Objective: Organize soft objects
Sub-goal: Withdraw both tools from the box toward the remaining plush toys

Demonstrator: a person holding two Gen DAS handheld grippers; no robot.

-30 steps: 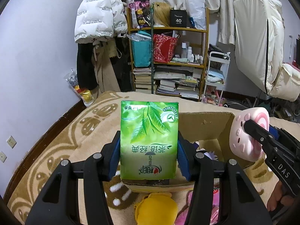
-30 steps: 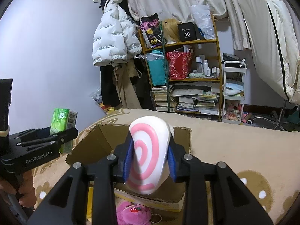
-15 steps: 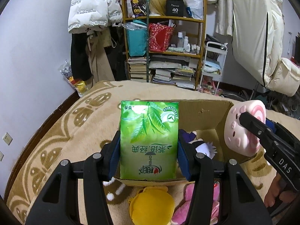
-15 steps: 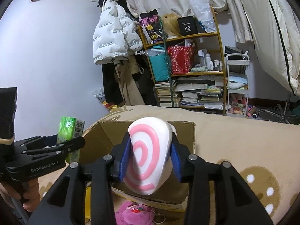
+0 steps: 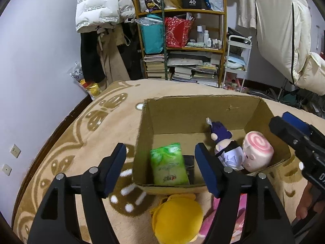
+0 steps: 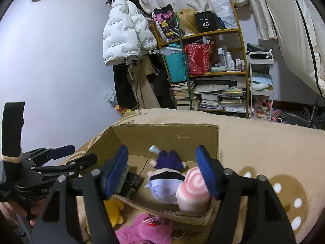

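An open cardboard box (image 5: 193, 113) sits on a beige patterned blanket. Inside it lie a green tissue pack (image 5: 168, 164), blurred from motion, a purple-and-white doll (image 5: 227, 148) and a pink swirl plush (image 5: 257, 152). My left gripper (image 5: 161, 168) hovers over the box's near left part, its jaws opening, pads clear of the pack below. My right gripper (image 6: 162, 168) hangs over the box's right side, jaws opening and touching nothing. Under it rest the swirl plush (image 6: 193, 191) and the doll (image 6: 166, 174).
A yellow plush (image 5: 176, 217) and a pink plush (image 6: 146, 229) lie on the blanket against the box's near wall. A dark flat item (image 6: 132, 183) lies in the box. Behind stand a crowded shelf (image 5: 182, 46), hanging coats and a white trolley (image 5: 235, 61).
Both grippers have spread their jaws and let go. The tissue pack dropped from the left one into the box, and the swirl plush dropped from the right one beside the doll.
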